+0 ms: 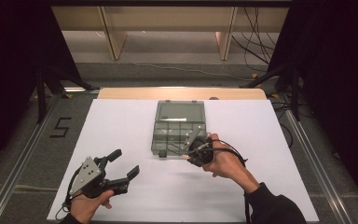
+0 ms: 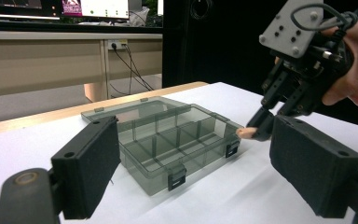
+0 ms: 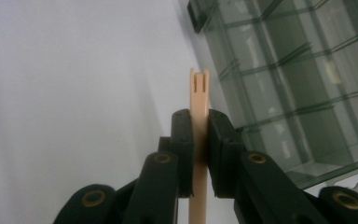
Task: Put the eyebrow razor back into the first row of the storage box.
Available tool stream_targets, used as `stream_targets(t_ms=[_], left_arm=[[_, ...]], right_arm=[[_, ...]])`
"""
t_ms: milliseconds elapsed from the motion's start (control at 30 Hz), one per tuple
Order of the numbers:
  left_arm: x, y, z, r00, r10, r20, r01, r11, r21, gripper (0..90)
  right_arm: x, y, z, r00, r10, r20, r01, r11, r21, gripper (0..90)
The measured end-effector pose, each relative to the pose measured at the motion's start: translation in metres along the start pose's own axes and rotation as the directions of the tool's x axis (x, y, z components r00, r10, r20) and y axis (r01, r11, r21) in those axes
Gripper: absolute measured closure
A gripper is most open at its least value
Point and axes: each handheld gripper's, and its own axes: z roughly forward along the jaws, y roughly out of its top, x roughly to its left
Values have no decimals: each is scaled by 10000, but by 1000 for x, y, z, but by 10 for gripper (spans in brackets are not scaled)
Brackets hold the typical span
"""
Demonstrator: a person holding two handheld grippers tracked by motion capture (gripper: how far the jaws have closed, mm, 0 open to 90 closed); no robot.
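A: Where's the peg (image 3: 199, 107)?

B: Clenched in your right tongs (image 3: 199, 122), long axis running on past the tips, just off the organizer box's (image 1: 179, 128) near right corner.

A: And your left tongs (image 1: 123, 165)?

B: Released, empty, farther off over the desk (image 1: 121, 126).

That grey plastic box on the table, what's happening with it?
A person works with a gripper in each hand. The right gripper is shut on a thin beige piece, held by the front corner of the open compartment box. The left gripper hangs open over the white table, apart from the box.
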Motion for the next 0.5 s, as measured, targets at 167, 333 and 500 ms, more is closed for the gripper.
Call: stream_targets(t_ms=[167,333,500], left_arm=[[0,0,0,10000,12,10,-12,10000,1,160],[0,0,0,10000,-27,1,27,10000,-22,160],[0,0,0,10000,-16,-1,16,10000,-29,160]], right_arm=[[-6,12,-2,9998,-142,164,147,9995,-283,823],[-13,21,0,9989,-311,353,325,9986,-411,823],[-23,28,1,9983,-301,492,329,9978,-568,823]])
